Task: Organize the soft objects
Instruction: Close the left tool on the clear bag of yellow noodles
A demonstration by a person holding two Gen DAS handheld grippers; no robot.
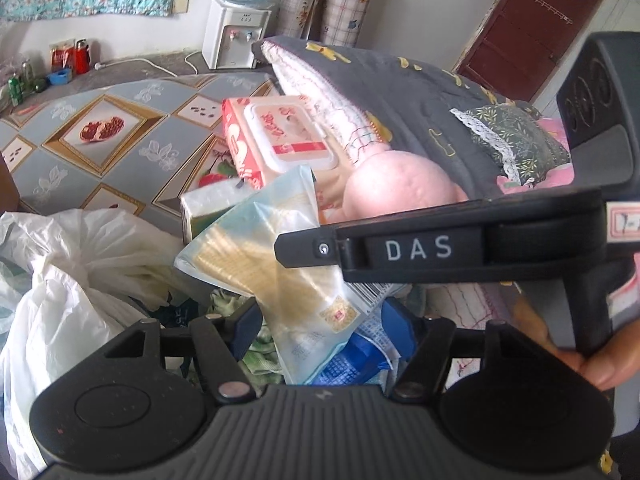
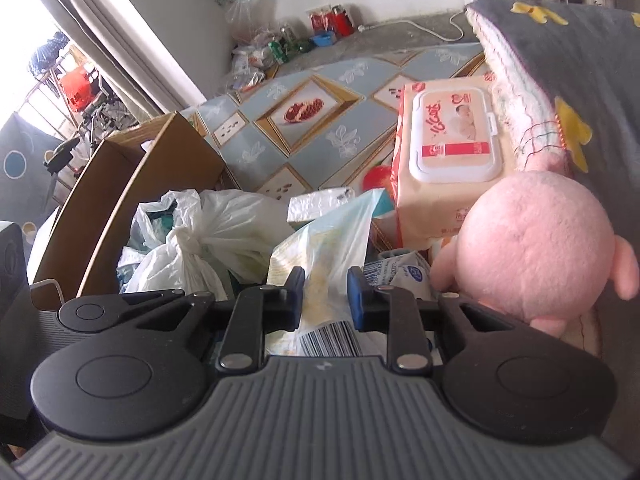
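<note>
The clear packet hides its lower end behind the right tool; the plush toy's face is unseen; the blue pouch's print is unreadable.

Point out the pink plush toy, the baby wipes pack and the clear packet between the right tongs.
pink plush toy (image 2: 536, 240): right wrist view, middle of its round body.
baby wipes pack (image 2: 456, 136): right wrist view, white flip lid.
clear packet (image 2: 324, 248): right wrist view, upper part above the tongs.

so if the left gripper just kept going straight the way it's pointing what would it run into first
Most likely the clear packet standing between the left gripper's open blue pads, with the blue-printed pouch just under it. Depth is hard to judge through the fisheye.
</note>
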